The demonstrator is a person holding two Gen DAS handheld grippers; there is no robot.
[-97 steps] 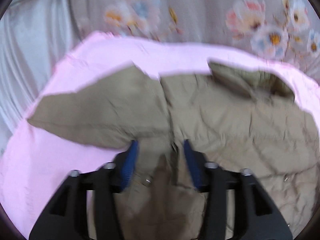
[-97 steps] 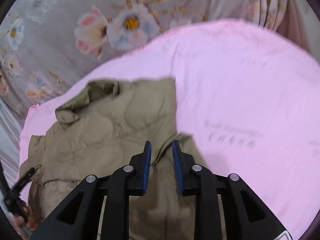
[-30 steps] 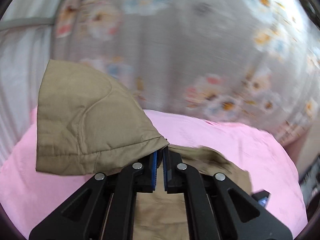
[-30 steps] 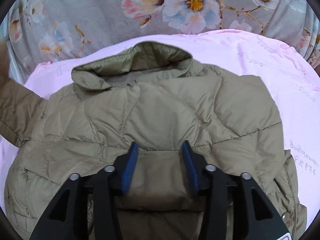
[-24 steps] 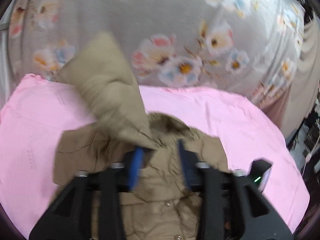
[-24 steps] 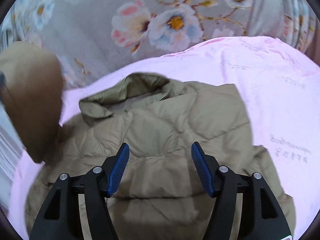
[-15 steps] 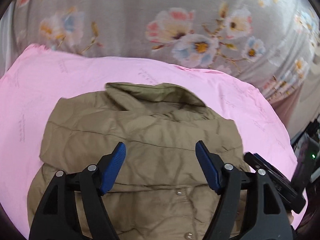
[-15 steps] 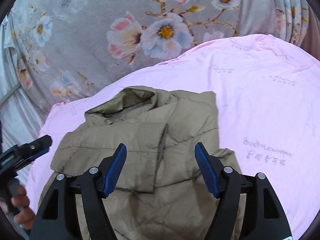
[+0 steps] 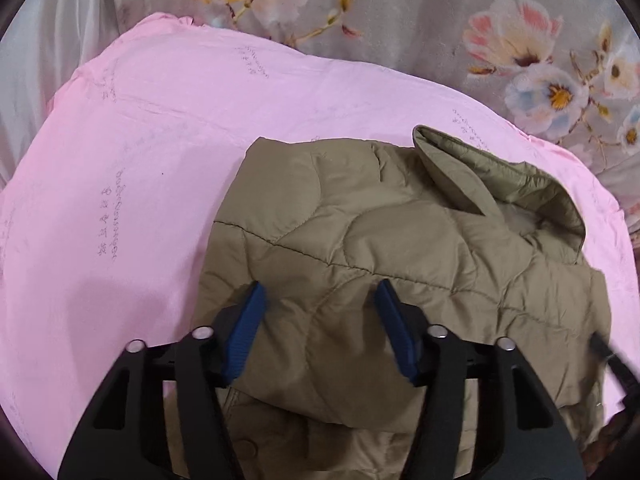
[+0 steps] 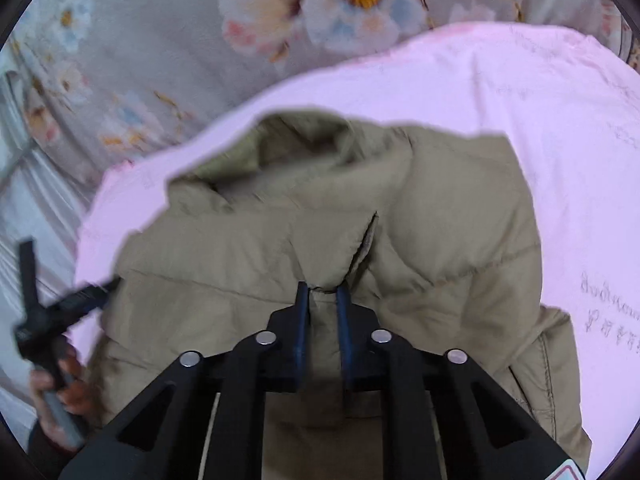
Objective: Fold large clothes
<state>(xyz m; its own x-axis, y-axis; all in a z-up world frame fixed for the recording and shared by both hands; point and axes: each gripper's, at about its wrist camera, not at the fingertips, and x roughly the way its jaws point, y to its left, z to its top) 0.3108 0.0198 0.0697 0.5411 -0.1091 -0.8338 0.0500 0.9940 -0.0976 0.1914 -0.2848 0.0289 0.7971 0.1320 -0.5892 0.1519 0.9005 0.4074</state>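
The quilted khaki jacket (image 9: pixel 400 248) lies on the pink sheet (image 9: pixel 140 152), its collar (image 9: pixel 500 184) toward the far edge by the floral curtain (image 9: pixel 440 12) and its long axis running back toward the person. The right gripper (image 10: pixel 322 300) has just been closing and now pinches the cuff end of a sleeve folded across the chest. The left gripper (image 9: pixel 320 304) has just been narrowing but stands apart over the jacket's left side, gripping nothing. I'd judge the right hand nearer the next fold, since it already holds fabric.
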